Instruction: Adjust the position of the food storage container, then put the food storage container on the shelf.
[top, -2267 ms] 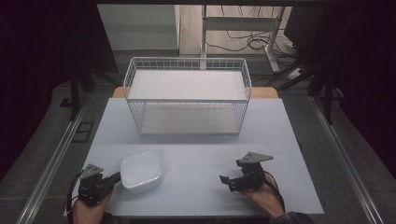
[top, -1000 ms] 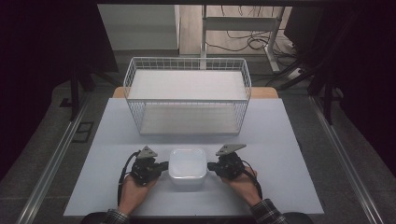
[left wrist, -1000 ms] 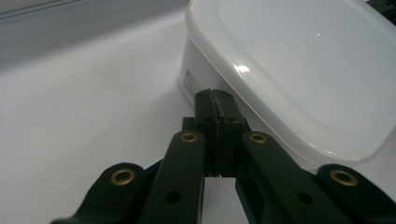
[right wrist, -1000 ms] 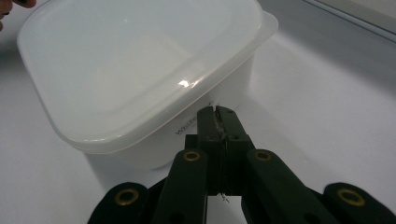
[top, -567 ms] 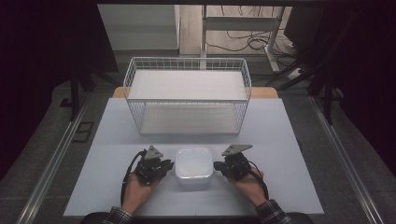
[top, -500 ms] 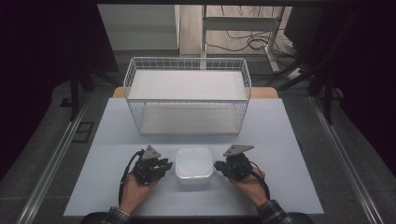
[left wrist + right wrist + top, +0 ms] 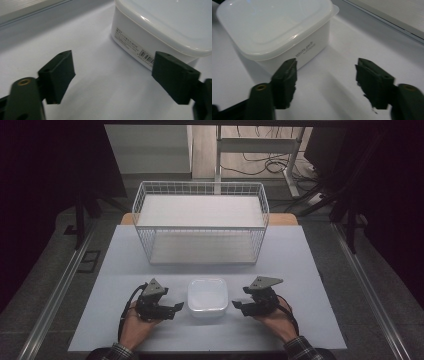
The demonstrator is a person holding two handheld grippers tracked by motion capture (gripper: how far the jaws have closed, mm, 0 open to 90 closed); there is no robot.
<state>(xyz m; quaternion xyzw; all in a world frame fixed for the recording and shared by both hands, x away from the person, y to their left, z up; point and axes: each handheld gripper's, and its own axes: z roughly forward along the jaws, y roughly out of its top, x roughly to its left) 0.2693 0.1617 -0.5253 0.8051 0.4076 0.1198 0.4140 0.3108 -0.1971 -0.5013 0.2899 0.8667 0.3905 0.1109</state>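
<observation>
A white square plastic container with its lid on rests on the pale table near the front edge. My left gripper lies just to its left, tips pointing at it but apart from it. My right gripper lies just to its right, also a little apart. Both sets of jaws have just been opening, and nothing is between them. In the left gripper view, the left gripper stands open with the container ahead at the upper right. The right gripper is open, the container ahead at the upper left.
A white wire basket stands across the back half of the table, beyond the container. The table's front edge runs just below my hands. Metal rails flank the table on both sides.
The container has come from the front left to the front middle. Both grippers, pressed against its sides a second ago, have opened and drawn slightly away from it.
</observation>
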